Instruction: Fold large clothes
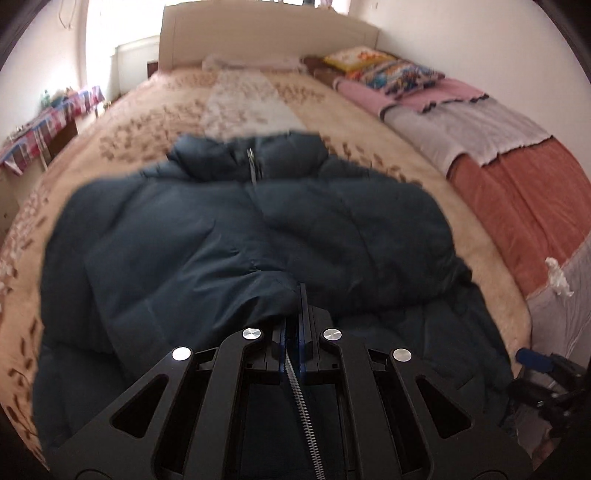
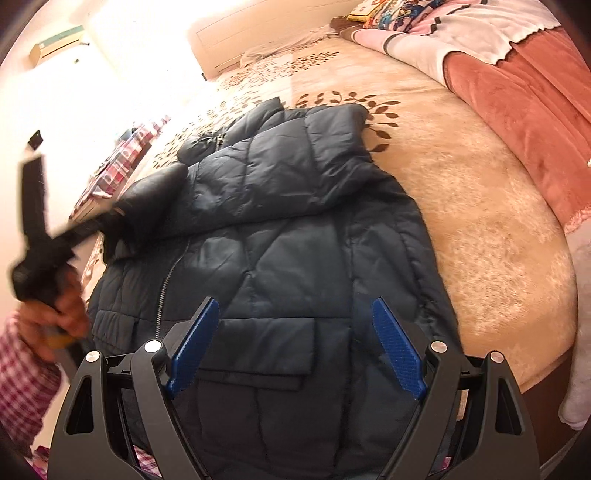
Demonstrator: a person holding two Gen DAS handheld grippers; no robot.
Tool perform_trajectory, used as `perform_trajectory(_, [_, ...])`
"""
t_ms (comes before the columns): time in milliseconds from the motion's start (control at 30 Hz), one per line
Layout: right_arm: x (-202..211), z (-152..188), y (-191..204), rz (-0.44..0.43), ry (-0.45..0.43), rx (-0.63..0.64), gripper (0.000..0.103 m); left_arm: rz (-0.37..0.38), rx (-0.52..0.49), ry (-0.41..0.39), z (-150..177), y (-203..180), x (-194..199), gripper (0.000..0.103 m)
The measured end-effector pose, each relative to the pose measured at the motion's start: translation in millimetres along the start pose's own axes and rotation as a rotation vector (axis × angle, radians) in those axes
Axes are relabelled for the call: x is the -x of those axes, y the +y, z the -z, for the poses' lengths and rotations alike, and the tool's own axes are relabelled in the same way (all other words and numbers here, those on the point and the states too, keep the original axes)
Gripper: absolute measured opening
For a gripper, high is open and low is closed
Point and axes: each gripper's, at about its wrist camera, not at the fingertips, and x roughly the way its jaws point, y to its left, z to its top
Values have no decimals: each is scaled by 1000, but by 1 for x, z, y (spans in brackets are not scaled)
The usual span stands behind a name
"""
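Note:
A dark navy puffer jacket (image 1: 258, 229) lies front-up on the beige leaf-print bed cover (image 1: 369, 122), collar towards the headboard, zipper closed. My left gripper (image 1: 300, 295) is shut on a fold of the jacket's sleeve, and the fabric bunches over its tips. In the right wrist view the left gripper (image 2: 110, 218) hangs over the jacket's left side with the sleeve end (image 2: 155, 195) in it, a hand in a plaid sleeve behind it. My right gripper (image 2: 295, 306) stands open above the jacket's (image 2: 295, 240) lower front, over the flap pocket (image 2: 266, 347), with nothing between its blue pads (image 2: 397, 354).
Folded blankets in pink (image 1: 443, 92), grey (image 1: 465, 129) and rust red (image 1: 528, 192) line the bed's right side, with a patterned pillow (image 1: 391, 70) near the headboard (image 1: 258, 33). A side table under plaid cloth (image 1: 48, 122) stands left of the bed.

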Motion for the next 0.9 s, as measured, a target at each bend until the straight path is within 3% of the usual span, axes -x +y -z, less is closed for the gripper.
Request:
perform_trajectory(100, [-2,-1,-1,-4,7,-3,83,25,38,74,8,0,-16,10])
perform_trajectory(167, [-4,-2,1,-11,14,0,83,64,75,135,9,0,-29,38])
perform_trajectory(233, [-5,-4,7,-16,18,10,83,100,100,166,15,0,-32,52])
perform_trajectory(333, [-6,-8,17,-15,12,43,83,122,103,167,26,-3,-19,65])
perform_trajectory(467, [-10,-17,43,-30,9,104,83,149,85,146,46,1,14,67])
perform_trajectory(633, [-17,-26,87,-47,-4,214,83,108,78,64,72,25,68,67])
perform_trajectory(900, [-64,-14,210,-98,17,503,83,48,249,20,118,90,114,67])
